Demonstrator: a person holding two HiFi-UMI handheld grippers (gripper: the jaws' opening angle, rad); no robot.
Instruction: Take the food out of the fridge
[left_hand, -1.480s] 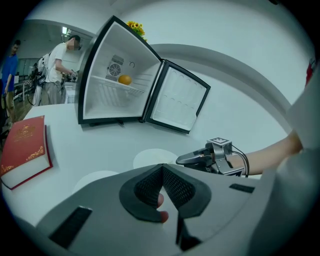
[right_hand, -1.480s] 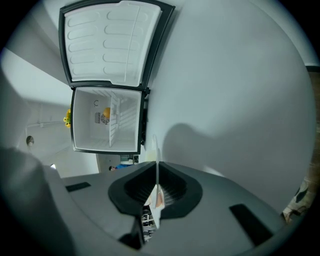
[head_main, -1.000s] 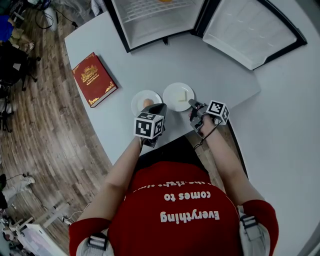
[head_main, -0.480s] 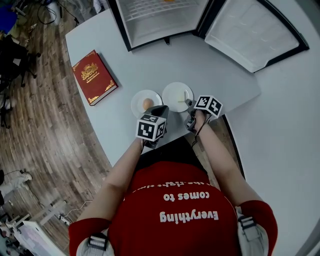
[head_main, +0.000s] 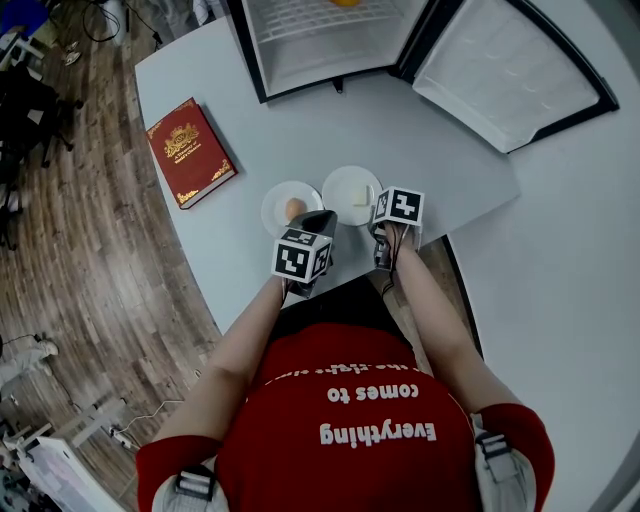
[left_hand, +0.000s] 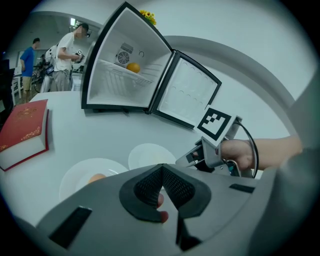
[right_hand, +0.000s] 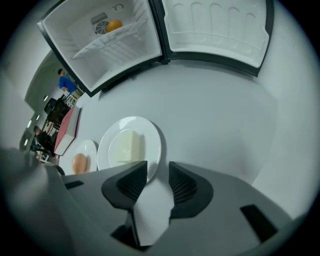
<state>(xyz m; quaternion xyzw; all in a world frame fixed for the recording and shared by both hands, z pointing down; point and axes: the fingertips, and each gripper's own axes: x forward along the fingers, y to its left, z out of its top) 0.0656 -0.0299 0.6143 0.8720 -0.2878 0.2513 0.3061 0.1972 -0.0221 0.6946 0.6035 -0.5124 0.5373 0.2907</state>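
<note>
I read "Everything comes to", upside down, on the red shirt (head_main: 370, 410) behind the left gripper (head_main: 318, 220). The gold title on the red book (head_main: 192, 152) to its left is too small to read.

On the table (head_main: 420, 130), the left plate (head_main: 275, 205) with an egg (head_main: 294, 207) lies just before the left gripper (head_main: 318, 218). The right plate (head_main: 345, 185) with a slab (right_hand: 126, 147) lies before the right gripper (head_main: 380, 212), whose empty jaws are opening. The book (head_main: 190, 152) lies far left. The fridge (head_main: 300, 55) stands beyond, with an orange (left_hand: 133, 67) inside.

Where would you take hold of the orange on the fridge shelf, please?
Probably across its widest middle, one jaw on each side, coming in level through the open front of the fridge. The orange is round and rests on the wire shelf near the back wall, so only the front is free; the door is swung aside at right.
</note>
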